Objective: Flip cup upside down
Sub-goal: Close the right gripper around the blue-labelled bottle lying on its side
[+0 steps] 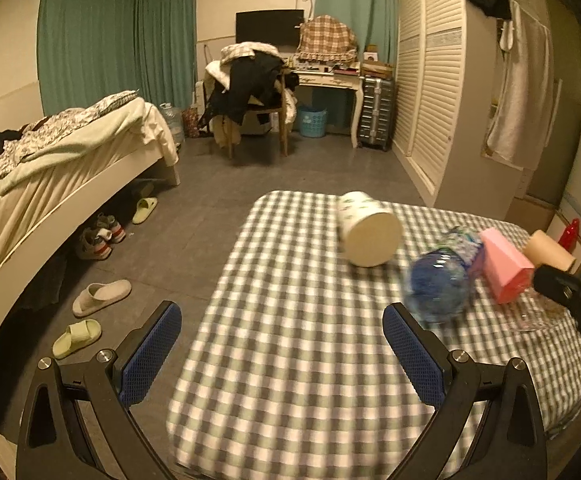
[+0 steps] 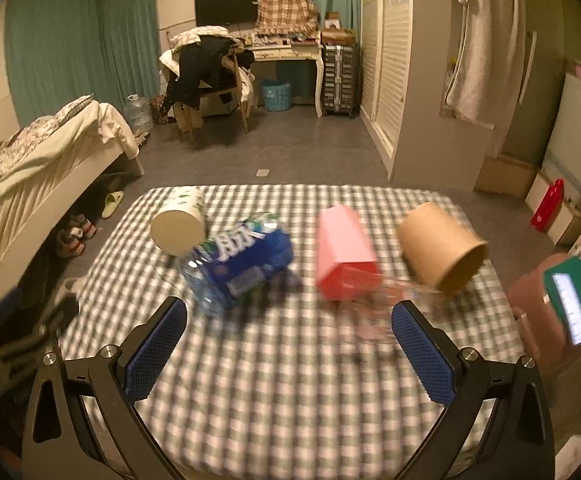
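A clear glass cup (image 2: 374,312) stands on the checked tablecloth (image 2: 290,360) in front of the pink box; it is blurred and faint. It also shows in the left wrist view (image 1: 538,312), at the far right. My right gripper (image 2: 290,344) is open and empty above the table, with its right finger (image 2: 422,352) close to the cup. My left gripper (image 1: 282,344) is open and empty over the table's left edge. The right gripper's body (image 1: 574,292) shows in the left wrist view beside the cup.
On the table are a white paper cup (image 2: 180,224), a blue plastic bottle (image 2: 242,264), a pink box (image 2: 344,252) and a brown paper cup (image 2: 442,252). A bed (image 1: 50,168), slippers (image 1: 98,296) and shoes are to the left. A phone (image 2: 574,304) is at the right.
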The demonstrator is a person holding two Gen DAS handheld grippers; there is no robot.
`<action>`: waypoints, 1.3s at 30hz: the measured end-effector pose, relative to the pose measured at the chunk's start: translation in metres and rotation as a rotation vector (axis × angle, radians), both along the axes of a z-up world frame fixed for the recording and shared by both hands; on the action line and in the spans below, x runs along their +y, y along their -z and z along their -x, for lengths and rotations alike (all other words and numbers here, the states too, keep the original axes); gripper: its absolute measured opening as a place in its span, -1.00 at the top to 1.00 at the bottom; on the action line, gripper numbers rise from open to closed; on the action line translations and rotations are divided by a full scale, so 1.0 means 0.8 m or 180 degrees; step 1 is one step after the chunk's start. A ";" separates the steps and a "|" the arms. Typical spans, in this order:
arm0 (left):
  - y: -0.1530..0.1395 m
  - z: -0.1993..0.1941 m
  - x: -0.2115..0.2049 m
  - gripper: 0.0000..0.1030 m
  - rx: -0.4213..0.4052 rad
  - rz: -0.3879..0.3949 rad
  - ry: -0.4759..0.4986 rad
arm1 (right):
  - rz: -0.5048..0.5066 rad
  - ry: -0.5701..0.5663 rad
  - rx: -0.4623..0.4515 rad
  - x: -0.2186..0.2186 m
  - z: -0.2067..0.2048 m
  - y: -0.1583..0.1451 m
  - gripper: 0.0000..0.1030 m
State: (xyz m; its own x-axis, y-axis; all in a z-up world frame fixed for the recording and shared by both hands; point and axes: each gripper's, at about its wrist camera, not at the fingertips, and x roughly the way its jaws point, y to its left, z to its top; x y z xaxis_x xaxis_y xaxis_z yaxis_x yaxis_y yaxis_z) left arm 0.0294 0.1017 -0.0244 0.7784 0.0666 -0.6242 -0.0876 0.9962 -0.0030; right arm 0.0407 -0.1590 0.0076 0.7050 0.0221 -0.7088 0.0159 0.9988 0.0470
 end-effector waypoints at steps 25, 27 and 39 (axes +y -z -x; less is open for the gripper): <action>0.051 -0.046 0.075 -1.00 0.0275 0.0099 -0.0129 | -0.0243 0.0559 0.0591 0.062 -0.141 0.130 -0.65; 0.050 -0.042 0.071 -1.00 0.0269 0.0091 -0.0131 | -0.0231 0.0439 0.0622 0.059 -0.131 0.134 -0.47; 0.036 0.003 0.053 -1.00 0.0232 0.0072 -0.0151 | -0.0121 -0.0101 0.0582 0.072 -0.036 0.125 -0.46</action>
